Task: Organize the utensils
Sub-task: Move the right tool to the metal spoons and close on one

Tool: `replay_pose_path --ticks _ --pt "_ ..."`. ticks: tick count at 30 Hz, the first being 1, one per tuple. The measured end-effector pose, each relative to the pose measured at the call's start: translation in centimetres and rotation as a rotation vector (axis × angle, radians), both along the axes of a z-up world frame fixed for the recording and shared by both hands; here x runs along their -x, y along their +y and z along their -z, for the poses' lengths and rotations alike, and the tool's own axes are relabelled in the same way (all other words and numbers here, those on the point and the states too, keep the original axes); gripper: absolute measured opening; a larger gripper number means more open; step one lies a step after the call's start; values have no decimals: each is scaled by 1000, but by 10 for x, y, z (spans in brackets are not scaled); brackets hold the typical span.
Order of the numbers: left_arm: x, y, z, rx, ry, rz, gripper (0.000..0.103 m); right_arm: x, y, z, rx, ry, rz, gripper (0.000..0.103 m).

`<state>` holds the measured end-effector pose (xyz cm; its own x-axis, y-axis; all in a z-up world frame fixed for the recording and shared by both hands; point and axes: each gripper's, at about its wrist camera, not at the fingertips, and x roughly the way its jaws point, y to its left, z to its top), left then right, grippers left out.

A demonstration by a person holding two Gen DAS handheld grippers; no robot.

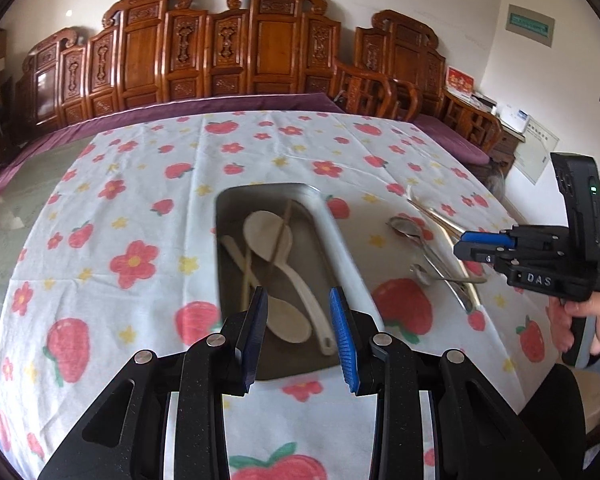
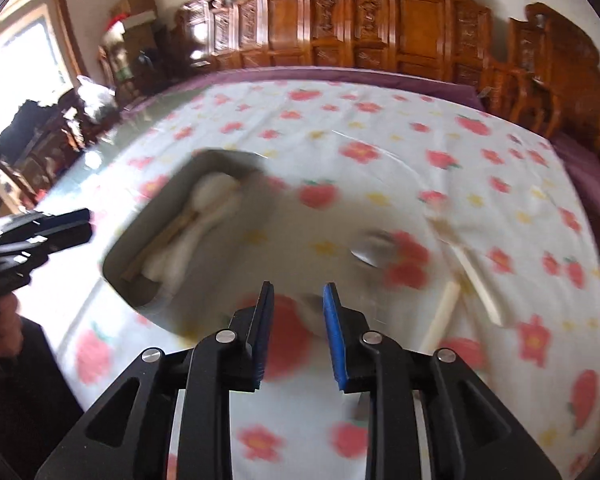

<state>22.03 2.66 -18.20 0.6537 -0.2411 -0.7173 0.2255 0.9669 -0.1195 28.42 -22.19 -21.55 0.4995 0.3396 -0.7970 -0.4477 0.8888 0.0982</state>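
A steel tray [image 1: 332, 232] lies on the flowered cloth and holds two cream spoons [image 1: 272, 240] and wooden chopsticks [image 1: 280, 228]. My left gripper [image 1: 298, 300] is open and empty, hovering over the tray's near end. Metal spoons [image 1: 410, 232] and chopsticks [image 1: 444, 224] lie loose on the cloth right of the tray. My right gripper [image 2: 296, 294] is open and empty, above the cloth between the tray [image 2: 120, 272] and a metal spoon [image 2: 370, 250]; it also shows from the side in the left wrist view [image 1: 466, 244]. The right wrist view is blurred.
The table [image 1: 100, 208] wears a white cloth with red flowers and strawberries. Carved wooden chairs [image 1: 228, 48] line the far side. Pale chopsticks [image 2: 476, 280] lie right of my right gripper. The left gripper shows at the left edge [image 2: 60, 228].
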Motion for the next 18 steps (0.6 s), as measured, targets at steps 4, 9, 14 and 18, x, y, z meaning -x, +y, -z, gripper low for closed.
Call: replay_pose_path --ticks 4,9,14,18 --pt "2 -21 8 -17 12 41 30 -2 -30 15 48 23 19 28" --pt "5 -41 18 -18 36 83 30 -5 -41 35 83 60 22 28" --pt "8 -56 27 -43 49 117 30 -13 -38 55 118 115 2 28" --pt "8 -60 31 -45 60 129 30 -18 -39 63 128 155 -12 28"
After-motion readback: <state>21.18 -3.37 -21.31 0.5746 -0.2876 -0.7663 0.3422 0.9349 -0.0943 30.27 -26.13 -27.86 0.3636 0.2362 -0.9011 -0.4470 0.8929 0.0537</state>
